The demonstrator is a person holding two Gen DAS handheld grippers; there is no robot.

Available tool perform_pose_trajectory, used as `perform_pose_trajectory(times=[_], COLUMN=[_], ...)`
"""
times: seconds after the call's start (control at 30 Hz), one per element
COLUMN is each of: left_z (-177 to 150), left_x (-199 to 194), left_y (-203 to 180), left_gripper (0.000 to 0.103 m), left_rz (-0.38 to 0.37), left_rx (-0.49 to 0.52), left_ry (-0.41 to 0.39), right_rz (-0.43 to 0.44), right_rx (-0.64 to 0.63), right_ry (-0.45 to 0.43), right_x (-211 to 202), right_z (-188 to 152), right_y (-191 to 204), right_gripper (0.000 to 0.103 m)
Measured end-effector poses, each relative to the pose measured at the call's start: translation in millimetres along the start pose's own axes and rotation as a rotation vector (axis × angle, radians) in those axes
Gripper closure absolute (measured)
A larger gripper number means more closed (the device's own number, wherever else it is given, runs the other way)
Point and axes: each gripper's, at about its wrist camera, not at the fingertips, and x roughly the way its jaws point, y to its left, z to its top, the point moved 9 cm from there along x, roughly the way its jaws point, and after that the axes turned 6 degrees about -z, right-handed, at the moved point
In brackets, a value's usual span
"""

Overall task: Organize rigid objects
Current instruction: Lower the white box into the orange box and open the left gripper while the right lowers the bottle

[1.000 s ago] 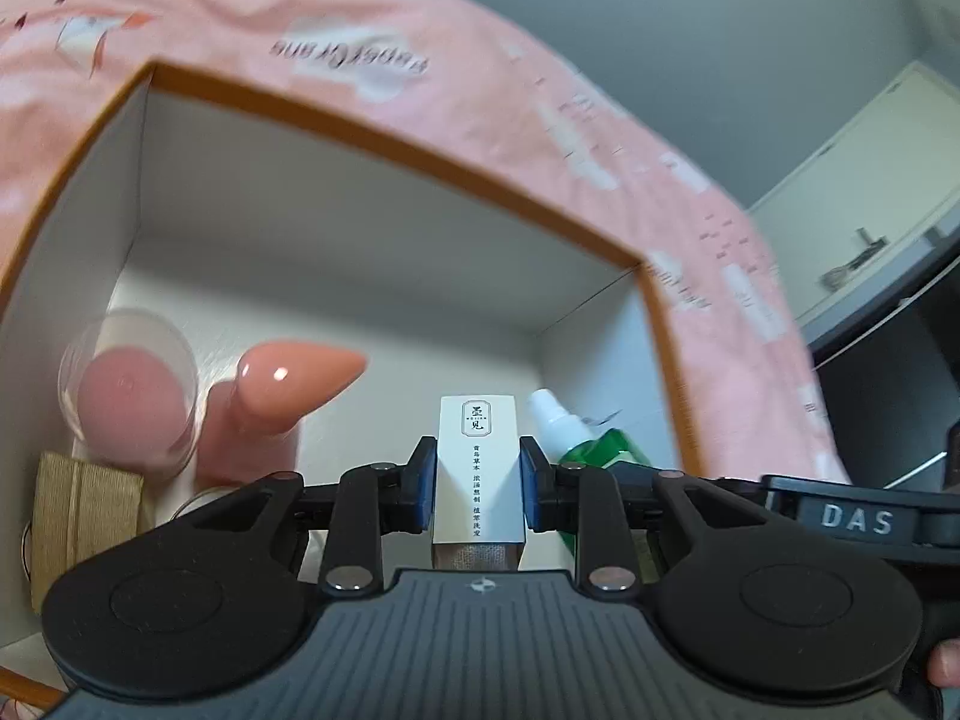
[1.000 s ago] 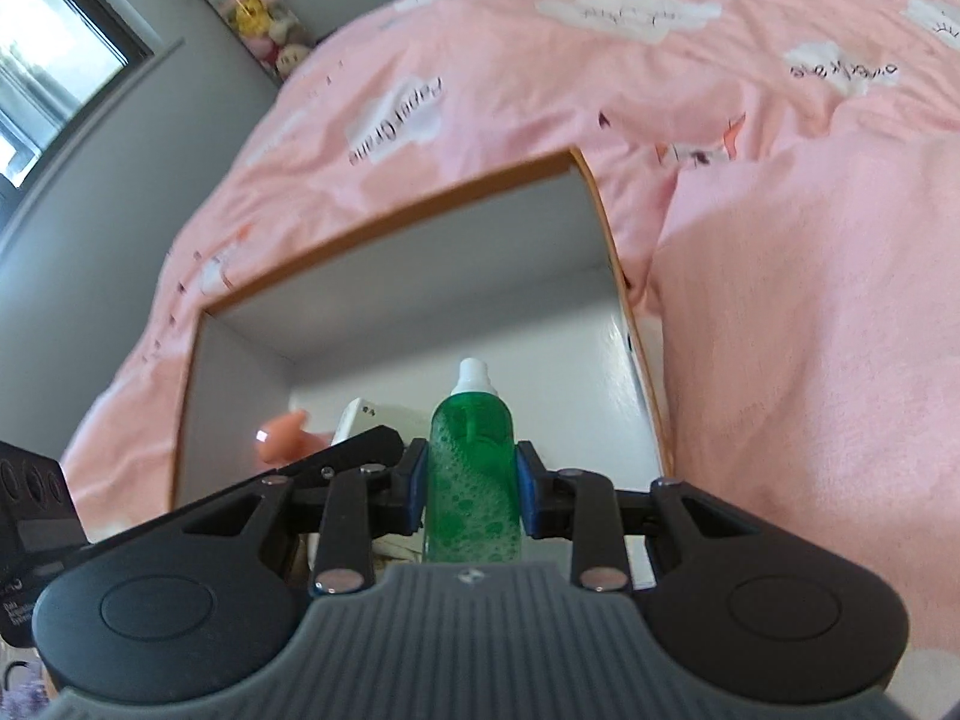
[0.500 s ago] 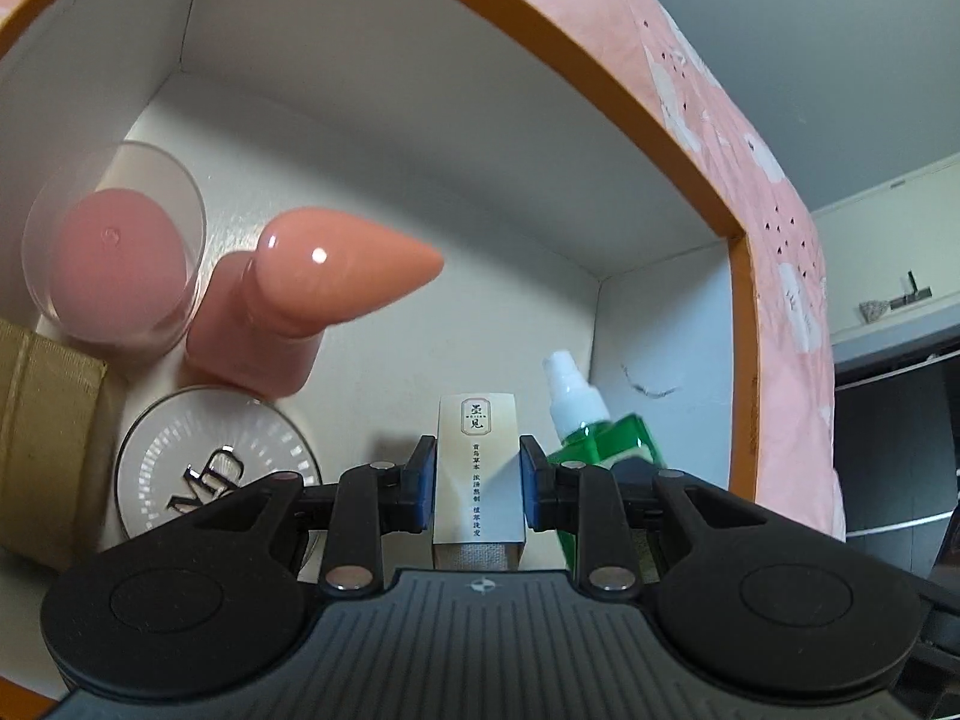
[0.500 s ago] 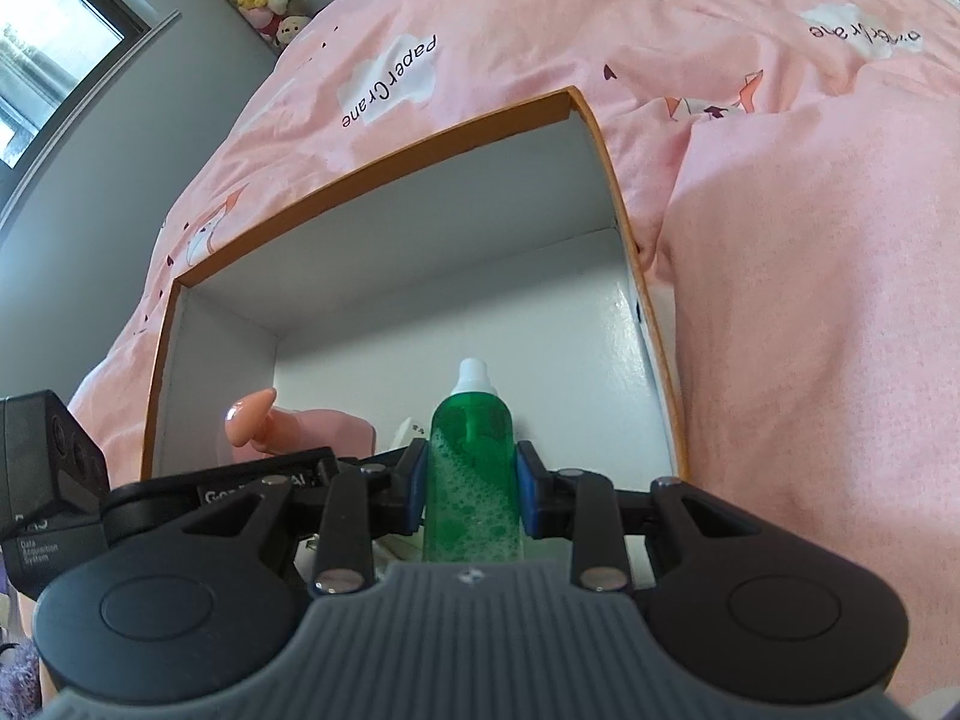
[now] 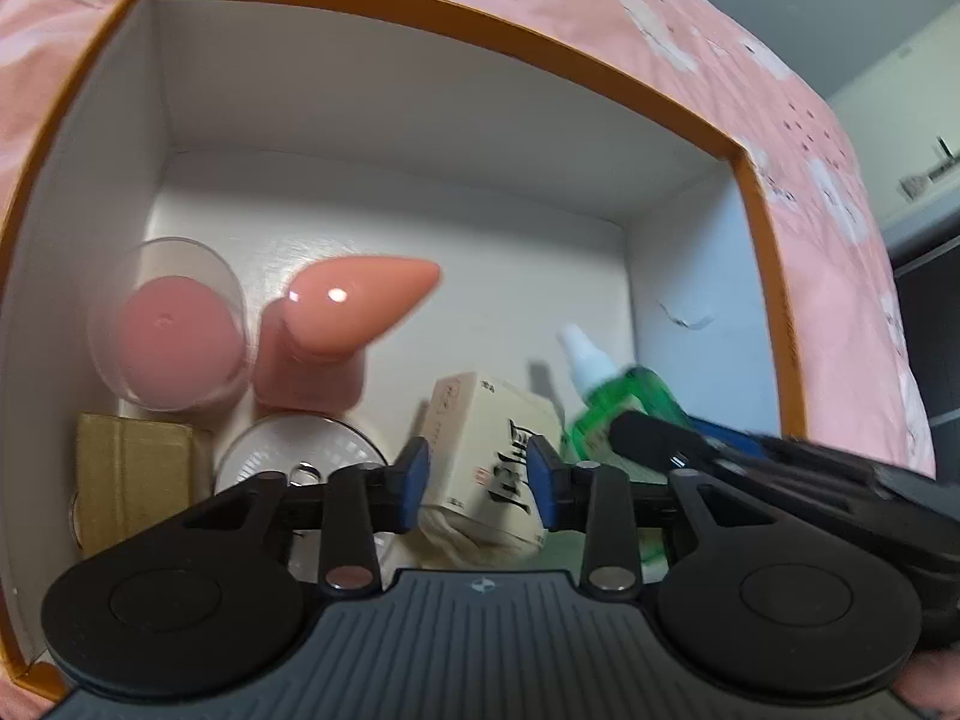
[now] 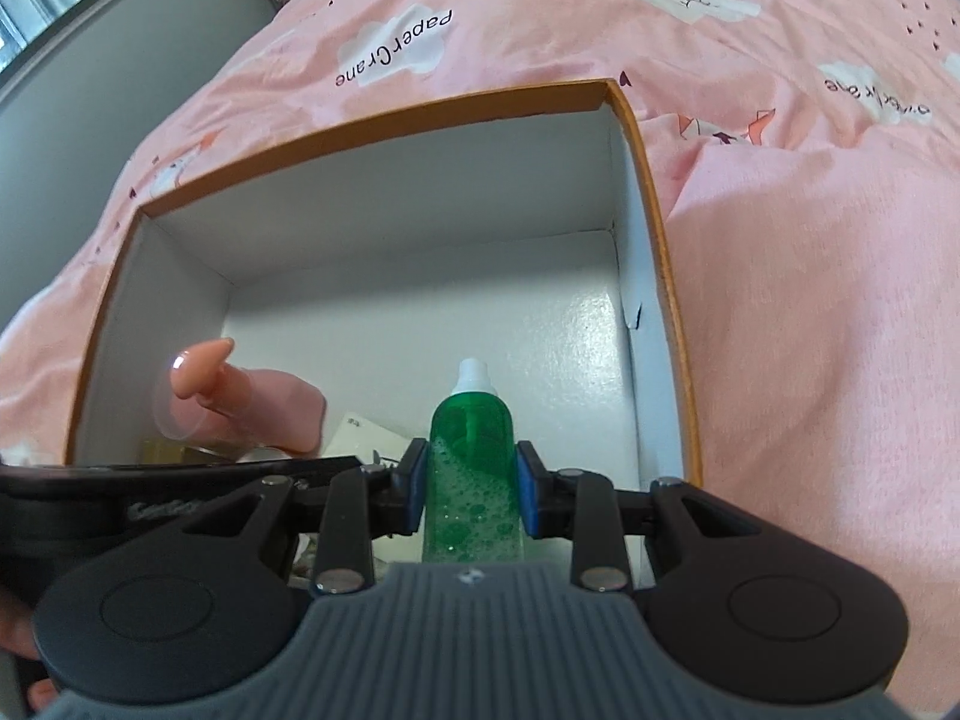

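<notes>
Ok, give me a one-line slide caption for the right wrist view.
Right gripper holds a green bottle upright over the white-lined storage box on pink bedding.

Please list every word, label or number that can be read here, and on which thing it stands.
"Paper Crane": pink bedspread, upside down.
Second cloud print on the bedspread, far right: warped, not surely legible.
Small carton: large black characters, blurred, unreadable.
Left gripper: embossed word, unreadable.
Green bottle: no text visible.
</notes>
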Motion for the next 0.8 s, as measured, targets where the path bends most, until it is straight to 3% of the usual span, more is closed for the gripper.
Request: perform_pose_trajectory(times=[0.17, 0.27, 0.4, 0.67, 0.8], left_z=[-8.3, -8.6, 0.5, 3.2, -0.6], left_x=[11.0, 4.0, -16.6, -31.5, -32.3], left_y=[3.1, 4.1, 4.2, 8.6, 12.1], left_gripper=[0.081, 0.081, 0.081, 0.081, 0.081], left_rz=[-0.033, -0.056, -0.027, -0.03, -0.029], left_rx=[-0.042, -0.048, 0.013, 0.024, 0.025], left_ry=[0.07, 0.039, -0.036, -0.076, -0.069], right_rz=[-0.076, -0.139, -0.184, -0.067, 0.009], right_rx=[-0.029, -0.092, -0.138, -0.006, 0.007], right_ry=[-0.019, -0.039, -0.029, 0.045, 0.16], right_x=[7.9, 11.2, 18.7, 30.2, 37.1], right_z=[0.3, 0.0, -3.5, -1.0, -10.9], right_y=[3.1, 7.0, 7.6, 2.1, 7.4], right_gripper=[0.074, 0.074, 0.074, 0.073, 0.073])
